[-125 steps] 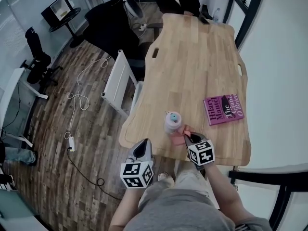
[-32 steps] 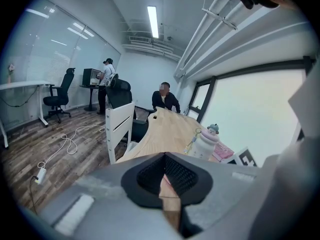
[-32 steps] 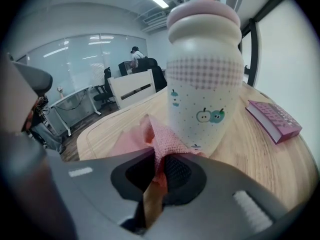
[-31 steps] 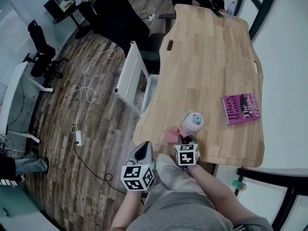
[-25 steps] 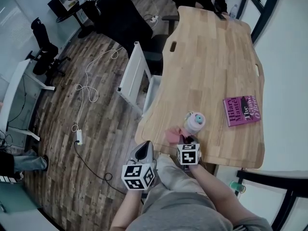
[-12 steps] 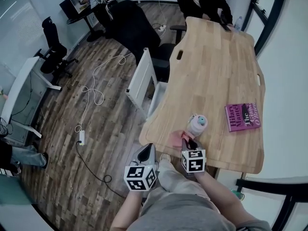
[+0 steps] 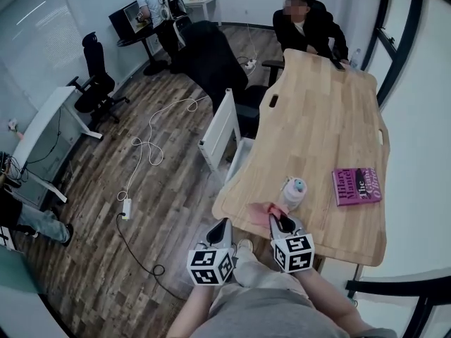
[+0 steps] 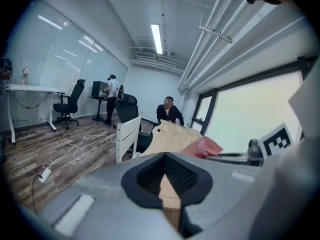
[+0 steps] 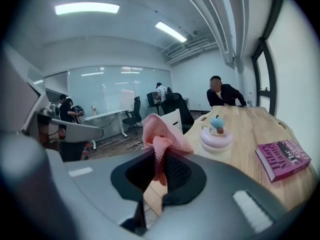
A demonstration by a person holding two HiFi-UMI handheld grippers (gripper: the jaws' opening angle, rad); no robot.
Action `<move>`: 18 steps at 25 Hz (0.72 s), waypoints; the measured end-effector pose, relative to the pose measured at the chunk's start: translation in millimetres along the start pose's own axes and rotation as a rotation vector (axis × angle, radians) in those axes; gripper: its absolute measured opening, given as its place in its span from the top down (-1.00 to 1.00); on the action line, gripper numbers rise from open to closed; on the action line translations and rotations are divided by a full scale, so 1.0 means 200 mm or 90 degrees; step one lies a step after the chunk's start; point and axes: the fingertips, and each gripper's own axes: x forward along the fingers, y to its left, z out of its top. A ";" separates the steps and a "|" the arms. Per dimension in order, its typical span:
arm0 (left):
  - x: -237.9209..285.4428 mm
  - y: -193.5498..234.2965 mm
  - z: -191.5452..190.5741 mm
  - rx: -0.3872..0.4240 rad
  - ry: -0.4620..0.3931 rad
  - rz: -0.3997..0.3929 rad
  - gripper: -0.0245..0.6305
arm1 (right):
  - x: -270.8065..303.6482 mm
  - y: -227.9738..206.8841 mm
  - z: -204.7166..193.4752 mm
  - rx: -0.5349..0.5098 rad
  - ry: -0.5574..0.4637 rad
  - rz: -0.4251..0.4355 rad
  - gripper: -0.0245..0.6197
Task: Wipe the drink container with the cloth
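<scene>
"Both grippers busy?"
"Only one. The right gripper (image 7: 279, 221) pinches the one pink cloth (image 7: 263, 210); the left gripper (image 7: 220, 228), beside it, has its jaws together."
"The drink container (image 7: 294, 191)?"
"One, upright, just beyond the right gripper. One magenta book (image 7: 357, 186) lies farther right."

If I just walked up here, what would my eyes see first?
The pink cloth pinched in the right gripper jumps out, bunched up at the near edge of the wooden table. Just beyond it stands the drink container, with a pale pink lid and a little blue figure on top. Farther right on the table, a bright magenta book lies flat.
</scene>
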 end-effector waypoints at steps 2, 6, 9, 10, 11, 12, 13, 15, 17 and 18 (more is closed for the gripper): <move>-0.04 -0.01 0.01 -0.002 -0.008 0.001 0.91 | -0.05 0.04 0.04 -0.018 -0.014 0.015 0.84; -0.10 -0.04 0.01 0.000 -0.022 0.004 0.91 | -0.14 0.09 0.12 -0.025 -0.041 0.037 0.84; -0.14 -0.04 0.02 0.003 -0.032 0.008 0.91 | -0.18 0.11 0.16 -0.020 -0.058 0.045 0.84; -0.14 -0.04 0.03 0.003 -0.035 0.009 0.91 | -0.19 0.11 0.17 -0.018 -0.062 0.046 0.84; -0.15 -0.04 0.03 0.004 -0.037 0.010 0.91 | -0.20 0.11 0.17 -0.016 -0.063 0.047 0.84; -0.16 -0.04 0.03 0.005 -0.040 0.011 0.91 | -0.21 0.12 0.17 -0.013 -0.064 0.048 0.84; -0.17 -0.05 0.03 0.005 -0.042 0.011 0.91 | -0.22 0.12 0.16 -0.012 -0.065 0.048 0.84; -0.20 -0.04 0.03 0.005 -0.046 0.013 0.91 | -0.23 0.14 0.16 -0.011 -0.067 0.052 0.84; -0.23 -0.04 0.03 0.004 -0.049 0.018 0.91 | -0.25 0.15 0.17 -0.012 -0.070 0.058 0.84; -0.23 -0.03 0.03 0.004 -0.049 0.020 0.91 | -0.25 0.16 0.17 -0.011 -0.072 0.061 0.84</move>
